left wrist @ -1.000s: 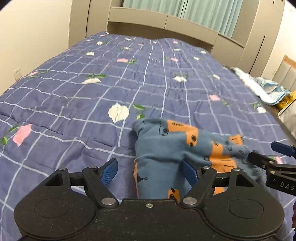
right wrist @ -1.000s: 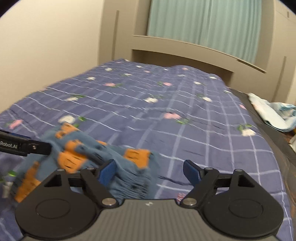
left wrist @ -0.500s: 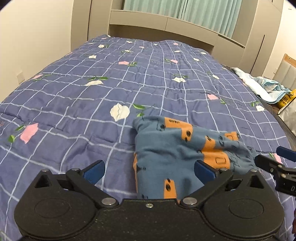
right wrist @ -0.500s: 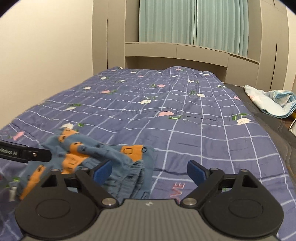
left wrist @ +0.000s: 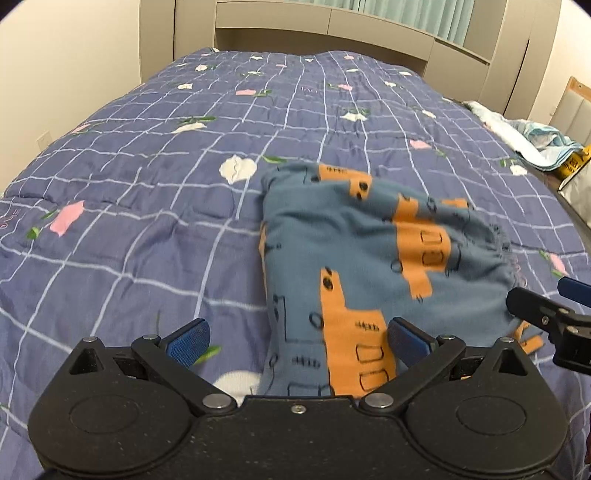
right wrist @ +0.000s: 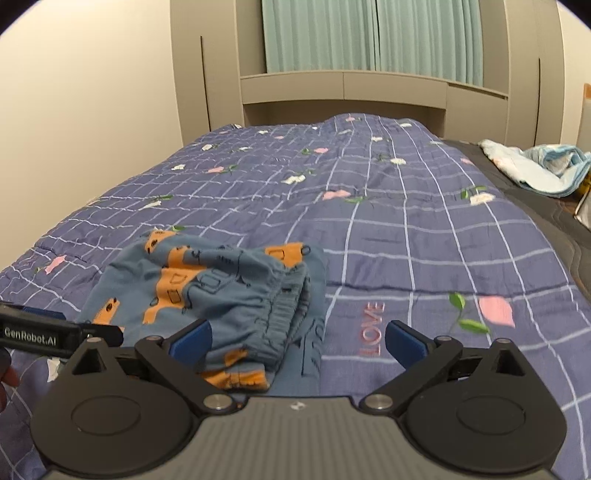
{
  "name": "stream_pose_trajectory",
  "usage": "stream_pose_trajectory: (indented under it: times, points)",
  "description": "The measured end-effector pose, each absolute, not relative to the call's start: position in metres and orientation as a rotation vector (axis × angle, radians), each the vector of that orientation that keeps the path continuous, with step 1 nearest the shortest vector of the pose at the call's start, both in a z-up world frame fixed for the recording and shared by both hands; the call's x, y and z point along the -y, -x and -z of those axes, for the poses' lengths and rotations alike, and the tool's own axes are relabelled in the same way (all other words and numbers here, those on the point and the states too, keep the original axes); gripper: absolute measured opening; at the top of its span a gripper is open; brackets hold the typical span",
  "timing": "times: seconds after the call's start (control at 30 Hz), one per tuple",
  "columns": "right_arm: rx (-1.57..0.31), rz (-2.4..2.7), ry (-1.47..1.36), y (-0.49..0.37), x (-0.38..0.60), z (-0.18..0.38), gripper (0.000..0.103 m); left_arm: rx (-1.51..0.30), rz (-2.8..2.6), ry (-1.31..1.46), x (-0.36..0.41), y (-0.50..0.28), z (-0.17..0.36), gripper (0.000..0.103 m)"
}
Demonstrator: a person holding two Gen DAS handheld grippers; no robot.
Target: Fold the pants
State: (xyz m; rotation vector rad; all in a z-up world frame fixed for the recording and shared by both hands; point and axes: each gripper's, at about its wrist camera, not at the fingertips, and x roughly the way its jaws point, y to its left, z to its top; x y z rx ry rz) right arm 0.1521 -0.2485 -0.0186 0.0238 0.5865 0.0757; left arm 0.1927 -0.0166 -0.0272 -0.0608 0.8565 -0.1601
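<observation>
The pants [left wrist: 373, 258], blue with orange blocks, lie folded in a compact bundle on the bed's quilt [left wrist: 155, 192], toward its near end, the gathered waistband facing the right side. The left tool [left wrist: 297, 338] hangs just over the bundle's near edge with its blue pads spread wide, gripping nothing. The right tool [right wrist: 299, 338] sits beside the waistband, equally wide open and empty, its left pad against the cloth's edge. A crumpled pale blue blanket [right wrist: 543, 168] lies off the bed's right side, and green curtains [right wrist: 373, 35] hang above the headboard.
</observation>
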Motion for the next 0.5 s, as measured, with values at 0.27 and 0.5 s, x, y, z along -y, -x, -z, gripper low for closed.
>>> stream_pose_trajectory:
  times: [0.27,0.5]
  points:
    - [-0.626,-0.053,-0.046,-0.1463,0.2511,0.027,0.103,-0.863,0.151,0.06,0.0167,-0.1873,0.0287,0.102]
    - [-0.668,-0.027,-0.056,-0.1478,0.2496,0.0256,0.103,-0.869,0.137,0.068,0.015,-0.1814,0.0284,0.102]
